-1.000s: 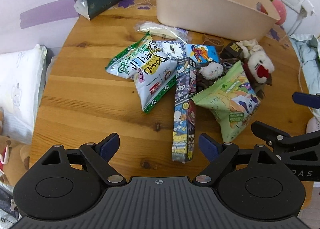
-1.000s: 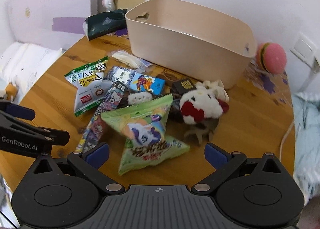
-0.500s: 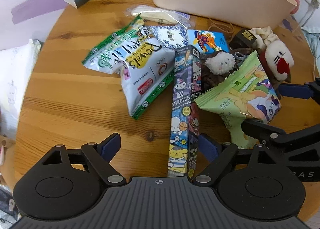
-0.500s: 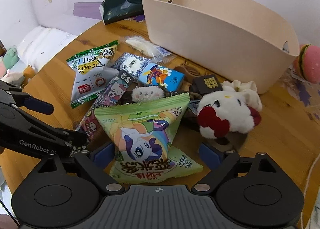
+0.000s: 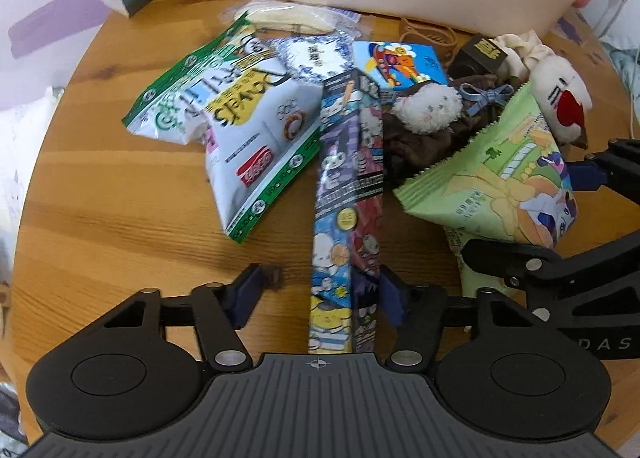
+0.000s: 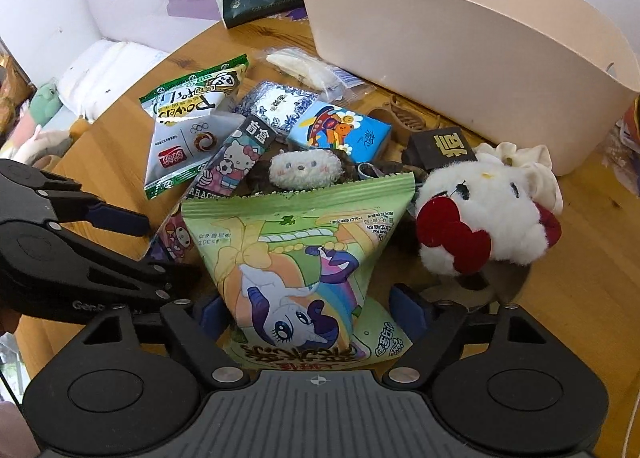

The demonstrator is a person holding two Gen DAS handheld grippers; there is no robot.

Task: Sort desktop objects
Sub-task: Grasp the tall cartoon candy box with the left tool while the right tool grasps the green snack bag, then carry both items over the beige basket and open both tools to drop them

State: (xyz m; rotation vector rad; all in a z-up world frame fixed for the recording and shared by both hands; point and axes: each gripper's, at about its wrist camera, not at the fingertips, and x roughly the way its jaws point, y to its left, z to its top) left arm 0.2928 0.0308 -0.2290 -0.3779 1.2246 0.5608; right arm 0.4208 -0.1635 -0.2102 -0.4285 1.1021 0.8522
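Change: both grippers have come down and forward over the last second, from hovering short of the pile to straddling one item each.
Left gripper (image 5: pixel 320 298): spread wide, its blue-padded fingers (image 5: pixel 394 300) now either side of the near end of the long, flat Sanrio-character box (image 5: pixel 347 193); the right pad looks to be against the box edge, the left pad stands apart from it, so nothing is clamped yet.
Right gripper (image 6: pixel 306 314): also released, its fingers (image 6: pixel 408 312) bracketing the lower end of the puffy light-green snack bag with a cartoon pony (image 6: pixel 298 258); the bag sits between the pads, not squeezed.
Meaning for the task: my reading is that both hands are set for a pick, one item apiece, and closing is the step in hand; sorting itself has hardly begun.
Container: large beige plastic basket (image 6: pixel 460 37) stands at the far side of the round wooden surface (image 5: pixel 120 217), just behind the pile; the part of its interior that shows holds nothing, though the bottom is hidden.
Pile still on the surface: white-and-green snack bag (image 5: pixel 240 129), blue-and-white patterned pouch (image 6: pixel 276 103), small blue cartoon box (image 6: pixel 340 131), white plush with a red bow (image 6: pixel 480 217), small fluffy cream toy (image 6: pixel 304 167), dark brown box with gold lettering (image 6: pixel 442 147).
Risk: the character box lies partly under neighbouring packets, so lifting it may drag them.
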